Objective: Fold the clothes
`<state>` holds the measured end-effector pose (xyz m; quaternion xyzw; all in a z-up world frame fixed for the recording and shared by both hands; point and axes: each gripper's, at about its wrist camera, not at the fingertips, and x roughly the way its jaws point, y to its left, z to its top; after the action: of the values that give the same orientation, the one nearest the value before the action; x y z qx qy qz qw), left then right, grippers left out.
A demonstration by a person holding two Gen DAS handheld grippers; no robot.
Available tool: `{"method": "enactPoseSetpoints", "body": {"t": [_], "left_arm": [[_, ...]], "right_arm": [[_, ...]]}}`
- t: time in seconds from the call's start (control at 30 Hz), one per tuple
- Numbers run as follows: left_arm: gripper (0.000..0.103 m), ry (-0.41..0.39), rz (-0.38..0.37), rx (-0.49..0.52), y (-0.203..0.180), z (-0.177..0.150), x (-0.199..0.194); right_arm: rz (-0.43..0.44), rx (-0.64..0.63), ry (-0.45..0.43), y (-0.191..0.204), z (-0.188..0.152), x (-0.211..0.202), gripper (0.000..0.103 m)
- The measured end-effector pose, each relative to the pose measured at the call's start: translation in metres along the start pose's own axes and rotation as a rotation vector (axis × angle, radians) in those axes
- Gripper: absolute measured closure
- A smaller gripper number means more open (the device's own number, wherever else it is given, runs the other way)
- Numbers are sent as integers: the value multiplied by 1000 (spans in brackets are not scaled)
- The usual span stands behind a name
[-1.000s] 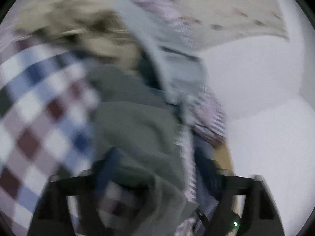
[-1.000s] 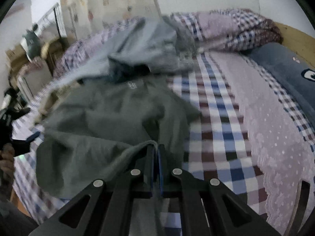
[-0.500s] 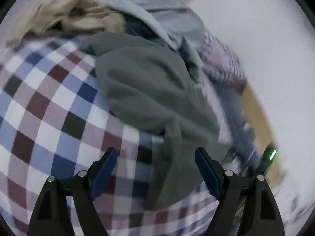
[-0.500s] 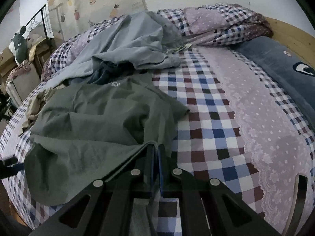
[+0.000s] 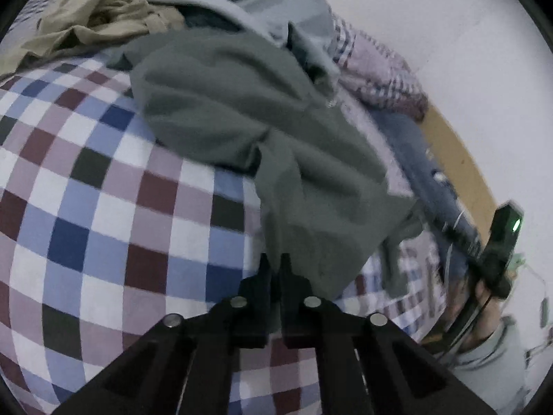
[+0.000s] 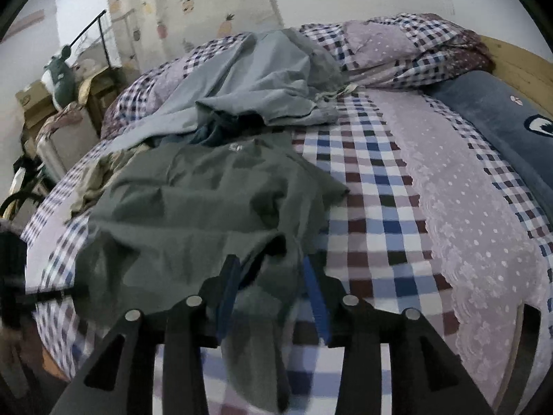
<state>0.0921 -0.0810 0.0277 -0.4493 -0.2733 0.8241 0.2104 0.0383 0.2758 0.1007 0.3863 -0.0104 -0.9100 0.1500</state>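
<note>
A dark green T-shirt lies crumpled on the checked bedsheet. My left gripper is shut on its near edge, and the cloth rises from the closed jaws. In the right wrist view the same T-shirt is spread across the bed with its collar at the far side. My right gripper is open, and a loose fold of the shirt's hem hangs between its blue pads. A hand holds the right gripper's body, seen at the right edge of the left wrist view.
A grey-blue garment and a beige one are heaped behind the T-shirt. A folded checked quilt, a blue pillow and a wooden headboard bound the far right. Boxes and a plush toy stand left of the bed.
My left gripper was open half a second ago and has now shut on the T-shirt's edge. My right gripper, shut on the hem before, has opened.
</note>
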Motion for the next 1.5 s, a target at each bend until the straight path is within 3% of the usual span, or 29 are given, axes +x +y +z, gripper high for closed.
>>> {"method": "enactPoseSetpoints", "body": {"t": [0.1, 0.27, 0.37, 0.53, 0.67, 0.83, 0.93, 1.13, 1.23, 1.37, 1.5], "left_arm": [[103, -86, -56, -20, -4, 18, -17], [103, -294, -125, -97, 9, 35, -83], [103, -400, -98, -184, 37, 36, -124], [103, -535, -9, -362, 93, 9, -183], [103, -545, 68, -404, 108, 0, -190], [103, -502, 149, -391, 116, -2, -180], [103, -491, 168, -381, 119, -4, -176], [103, -475, 204, -355, 117, -8, -175], [103, -457, 217, -349, 118, -10, -172], [103, -427, 219, -348, 120, -12, -169], [103, -399, 167, -324, 116, -14, -170]], "right_arm": [[-11, 3, 24, -13, -10, -6, 62], [-77, -49, 96, -28, -32, -10, 62], [-120, -117, 141, -28, -49, -10, 62], [-51, -89, 174, -34, -65, -14, 62], [76, 37, 182, -42, -73, -18, 62], [270, 297, 218, -53, -87, -9, 60], [320, 351, 252, -43, -95, 0, 60], [322, 329, 312, -19, -103, 20, 64], [305, 281, 326, -1, -107, 24, 101], [238, 208, 303, 13, -105, 13, 102], [236, 243, 239, -1, -97, -19, 102]]}}
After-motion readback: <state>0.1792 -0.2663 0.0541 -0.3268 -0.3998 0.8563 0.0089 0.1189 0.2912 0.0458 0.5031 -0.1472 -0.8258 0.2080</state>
